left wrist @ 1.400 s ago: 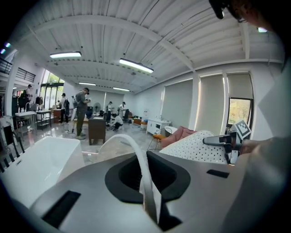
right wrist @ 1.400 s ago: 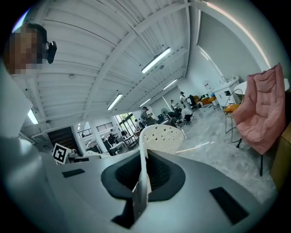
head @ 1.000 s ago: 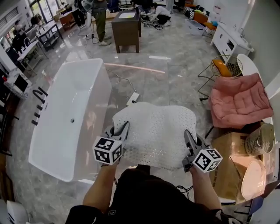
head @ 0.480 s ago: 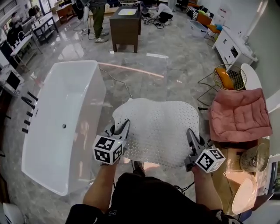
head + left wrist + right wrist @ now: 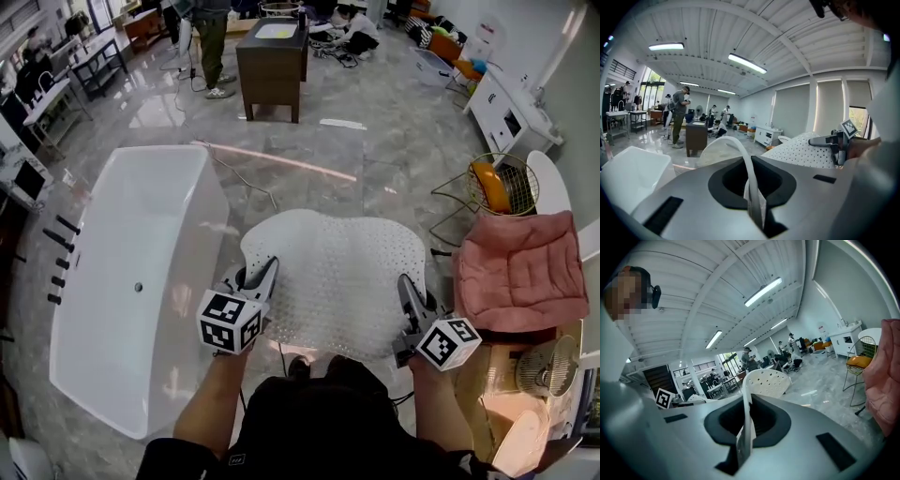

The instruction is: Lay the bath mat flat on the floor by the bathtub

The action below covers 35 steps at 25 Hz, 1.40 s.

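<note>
**Both grippers clamped on the bath mat, mat not down yet**

Left gripper (image 5: 263, 274) had its jaws closed tight on the near left edge of the bath mat (image 5: 337, 267). Right gripper (image 5: 406, 292) was gripping the near right edge the same way.

Left gripper view: the mat edge ran as a thin white strip straight through the pinched jaws, then arched up and away in front. Right gripper view matched it, with a thin fold squeezed between the jaws and the perforated sheet standing up beyond them.

Mat was white and dotted with holes. It was stretched roughly level between the two grippers, with a wavy far edge. It hung in the air over the grey floor (image 5: 319, 150), just right of the white bathtub (image 5: 202, 202) as the head view showed it.

A marker cube (image 5: 230, 322) on each gripper faced up at the head camera.

Off to the right lay a pink cushion (image 5: 520, 272). A wire chair (image 5: 502, 183) holding something orange stood beyond it. A dark table (image 5: 272, 56) stood well past the tub, and a person (image 5: 214, 47) was standing beside it.
</note>
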Each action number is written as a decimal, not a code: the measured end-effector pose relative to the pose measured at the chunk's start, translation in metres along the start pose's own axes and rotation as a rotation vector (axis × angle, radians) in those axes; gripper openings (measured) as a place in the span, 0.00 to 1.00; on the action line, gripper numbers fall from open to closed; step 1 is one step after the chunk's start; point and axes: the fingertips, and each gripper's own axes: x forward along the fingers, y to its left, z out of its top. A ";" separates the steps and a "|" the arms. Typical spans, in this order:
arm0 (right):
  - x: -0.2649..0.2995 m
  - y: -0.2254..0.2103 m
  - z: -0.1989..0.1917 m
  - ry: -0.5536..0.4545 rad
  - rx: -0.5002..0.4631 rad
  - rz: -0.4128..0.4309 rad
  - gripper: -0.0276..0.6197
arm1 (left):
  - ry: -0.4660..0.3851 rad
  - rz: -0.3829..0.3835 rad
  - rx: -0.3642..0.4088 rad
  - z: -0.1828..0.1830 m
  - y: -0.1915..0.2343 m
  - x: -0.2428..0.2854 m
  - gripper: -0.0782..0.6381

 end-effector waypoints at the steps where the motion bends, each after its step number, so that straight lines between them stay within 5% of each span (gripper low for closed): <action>1: 0.008 -0.007 0.004 0.001 0.004 0.004 0.08 | 0.001 0.005 0.002 0.004 0.003 0.008 0.14; 12: 0.137 -0.105 0.067 0.076 0.000 0.135 0.08 | -0.006 0.151 -0.069 0.048 0.047 0.125 0.14; 22: 0.237 -0.147 0.108 0.154 -0.034 0.317 0.08 | -0.020 0.316 -0.119 0.073 0.076 0.183 0.14; 35: 0.339 -0.037 0.091 0.259 -0.099 0.501 0.08 | -0.061 0.499 -0.186 0.060 0.159 0.112 0.14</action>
